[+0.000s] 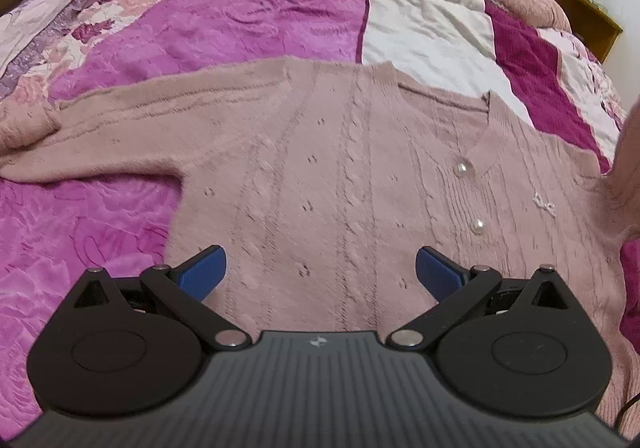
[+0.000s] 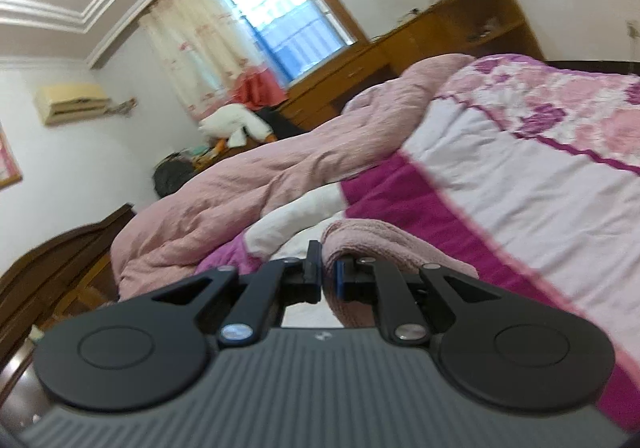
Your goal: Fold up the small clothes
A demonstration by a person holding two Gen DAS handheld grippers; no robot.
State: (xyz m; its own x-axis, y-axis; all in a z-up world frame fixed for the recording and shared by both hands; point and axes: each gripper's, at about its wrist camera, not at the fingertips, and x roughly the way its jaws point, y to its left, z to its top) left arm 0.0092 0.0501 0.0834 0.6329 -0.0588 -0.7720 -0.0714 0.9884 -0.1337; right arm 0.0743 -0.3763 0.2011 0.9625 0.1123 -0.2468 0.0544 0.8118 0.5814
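Pink knitted cardigan (image 1: 320, 176) spread flat on the purple and white bedspread (image 1: 240, 20), pearl buttons (image 1: 461, 169) facing up, one sleeve stretched out to the left. Left gripper (image 1: 320, 272) over the cardigan, blue fingers (image 1: 204, 272) wide apart, nothing between them. Right gripper (image 2: 328, 276) squeezed tight on a fold of fuzzy pink knit (image 2: 372, 244), lifted above the bed.

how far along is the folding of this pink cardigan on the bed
Done: the fuzzy pink cable-knit cardigan lies spread face up on the magenta patchwork quilt, pearl buttons fastened, one sleeve stretched out flat.
In hand: the right gripper is shut on a bunch of its pink knit, lifted off the bed. The left gripper hovers open over the body.
Left: no finished fold shows yet.
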